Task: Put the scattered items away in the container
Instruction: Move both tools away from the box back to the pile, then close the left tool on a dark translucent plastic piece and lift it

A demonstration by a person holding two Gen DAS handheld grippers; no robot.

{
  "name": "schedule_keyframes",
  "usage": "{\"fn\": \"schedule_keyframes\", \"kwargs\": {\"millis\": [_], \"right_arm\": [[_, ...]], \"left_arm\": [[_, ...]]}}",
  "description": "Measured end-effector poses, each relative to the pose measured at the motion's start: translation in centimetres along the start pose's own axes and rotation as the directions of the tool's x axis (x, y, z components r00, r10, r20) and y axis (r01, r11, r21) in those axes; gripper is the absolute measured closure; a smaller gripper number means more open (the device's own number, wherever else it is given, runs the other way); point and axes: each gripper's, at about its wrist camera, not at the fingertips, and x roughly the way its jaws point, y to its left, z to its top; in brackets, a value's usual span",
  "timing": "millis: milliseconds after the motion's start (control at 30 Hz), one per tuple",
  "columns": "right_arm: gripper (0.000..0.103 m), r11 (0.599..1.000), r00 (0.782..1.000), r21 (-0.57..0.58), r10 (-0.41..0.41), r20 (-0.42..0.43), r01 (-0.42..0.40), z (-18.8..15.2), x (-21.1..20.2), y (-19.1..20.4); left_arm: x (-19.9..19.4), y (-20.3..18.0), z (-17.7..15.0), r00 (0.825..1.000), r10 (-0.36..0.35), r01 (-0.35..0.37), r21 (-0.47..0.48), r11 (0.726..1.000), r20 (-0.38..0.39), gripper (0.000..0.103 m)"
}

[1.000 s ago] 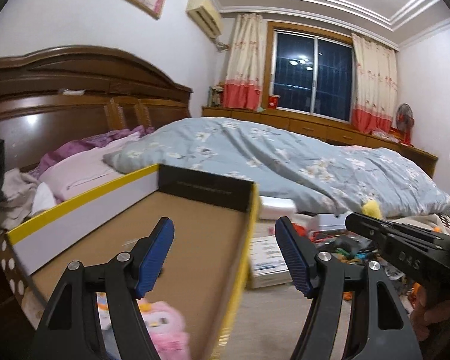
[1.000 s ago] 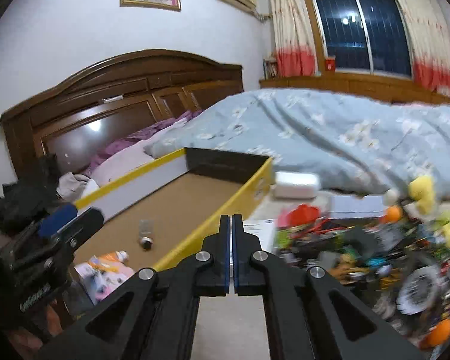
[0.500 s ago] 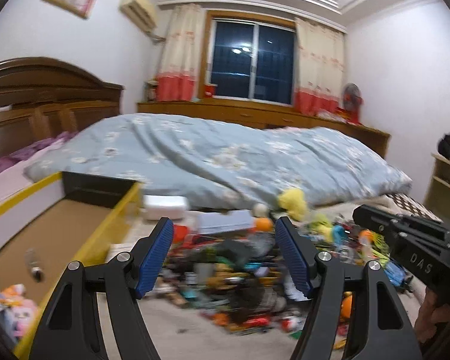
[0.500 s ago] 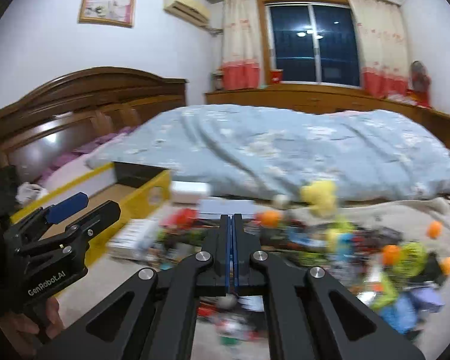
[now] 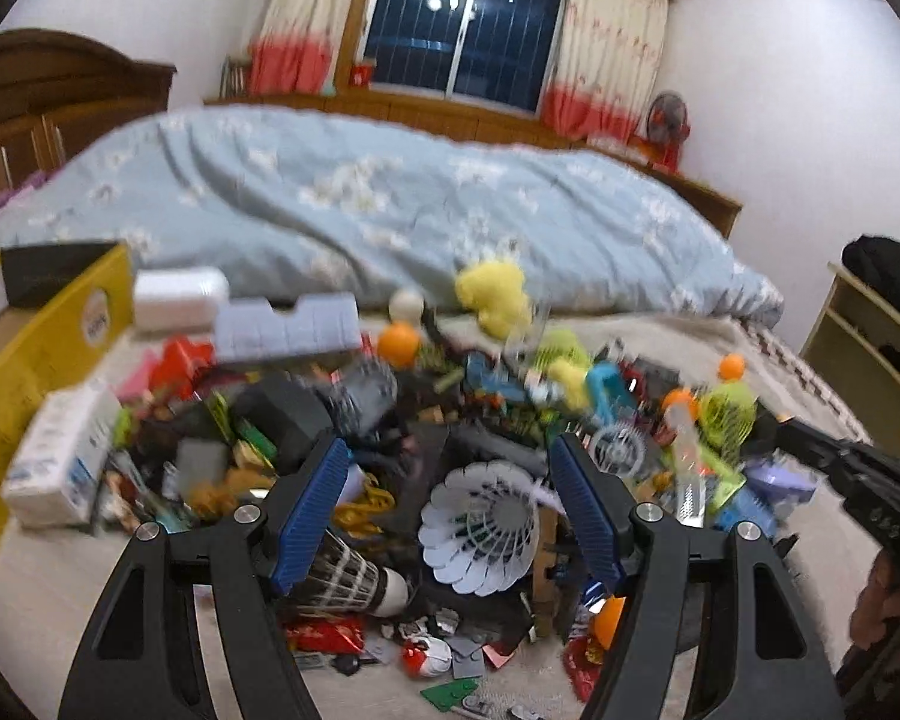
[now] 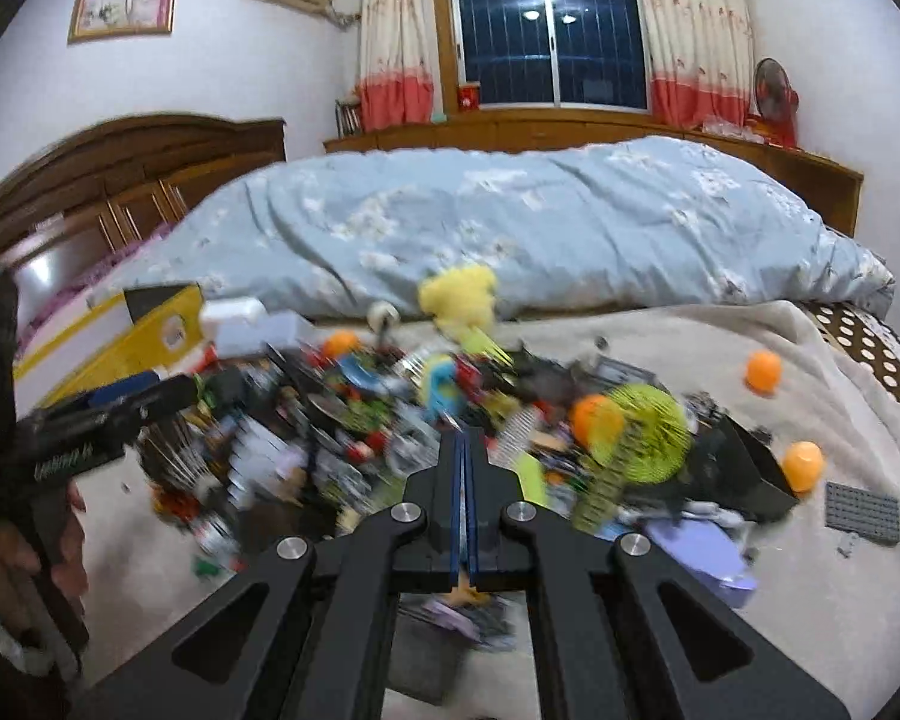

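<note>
A heap of scattered toys and small items [image 5: 450, 420] lies on the beige bed cover; it also shows in the right wrist view [image 6: 450, 420]. My left gripper [image 5: 450, 474] is open and empty, above a white shuttlecock [image 5: 480, 531]; a dark shuttlecock [image 5: 345, 579] lies by its left finger. My right gripper [image 6: 464, 462] is shut with nothing visible between its pads, over the heap. The yellow-edged cardboard box [image 5: 60, 324] stands at the left; it also shows in the right wrist view [image 6: 144, 330].
A blue flowered quilt [image 5: 390, 210] lies behind the heap. Orange balls [image 6: 763, 372] and a grey studded plate [image 6: 864, 510] lie loose at the right. A white carton [image 5: 66, 450] sits beside the box. A wooden shelf [image 5: 870, 348] stands at the far right.
Both grippers have swung right and downward, from the cardboard box to over the toy heap. The left stays open, the right stays shut.
</note>
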Motion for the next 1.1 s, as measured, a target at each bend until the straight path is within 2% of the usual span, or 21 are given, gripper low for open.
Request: {"fn": "schedule_keyframes", "kwargs": {"millis": [100, 233, 433, 567, 700, 733, 767, 800, 1000, 1033, 1100], "right_arm": [[0.103, 1.000, 0.999, 0.006, -0.007, -0.040, 0.007, -1.4, 0.3, -2.2], [0.103, 0.998, 0.995, 0.054, -0.008, -0.099, 0.013, -2.8, 0.9, -4.8], [0.103, 0.997, 0.994, 0.025, -0.069, -0.088, 0.071, -4.1, -0.2, -6.7], [0.103, 0.996, 0.992, 0.023, -0.081, -0.096, 0.083, -4.4, -0.5, -6.9], [0.103, 0.997, 0.990, 0.015, -0.080, -0.114, 0.082, -4.8, -0.4, -6.9], [0.103, 0.997, 0.990, 0.010, -0.078, -0.117, 0.080, -4.8, -0.3, -6.9], [0.103, 0.997, 0.990, 0.007, -0.076, -0.119, 0.078, -4.8, -0.3, -6.9], [0.103, 0.997, 0.990, 0.002, -0.073, -0.120, 0.074, -4.8, -0.4, -6.9], [0.103, 0.997, 0.988, -0.010, -0.072, -0.138, 0.071, -5.1, -0.1, -6.9], [0.103, 0.997, 0.987, -0.011, -0.076, -0.142, 0.075, -5.1, 0.0, -6.9], [0.103, 0.996, 0.986, 0.003, -0.085, -0.147, 0.086, -5.0, 0.0, -7.2]], "left_arm": [[1.3, -0.8, -1.3, 0.998, 0.025, -0.021, 0.066, 0.998, -0.057, 0.031], [1.6, -1.5, -2.3, 0.997, -0.021, 0.027, 0.068, 0.997, -0.077, 0.031], [2.4, -2.6, -3.2, 0.996, -0.025, 0.037, 0.149, 0.988, -0.084, 0.031], [2.7, -3.2, -3.4, 0.997, 0.018, -0.003, 0.196, 0.981, -0.075, 0.031], [3.6, -2.1, -3.2, 0.994, 0.061, -0.044, 0.180, 0.983, -0.087, 0.029], [3.9, -1.7, -3.1, 0.993, 0.059, -0.042, 0.162, 0.986, -0.100, 0.026], [4.1, -1.3, -3.1, 0.993, 0.052, -0.037, 0.147, 0.988, -0.104, 0.020], [4.2, -1.0, -3.1, 0.994, 0.044, -0.030, 0.135, 0.990, -0.104, 0.019], [4.4, -0.4, -2.6, 0.996, -0.034, 0.042, 0.095, 0.995, -0.080, 0.018], [4.4, -0.4, -2.6, 0.996, -0.047, 0.055, 0.100, 0.993, -0.080, 0.019], [4.3, -0.5, -2.5, 0.993, -0.078, 0.086, 0.101, 0.991, -0.085, 0.031]]}}
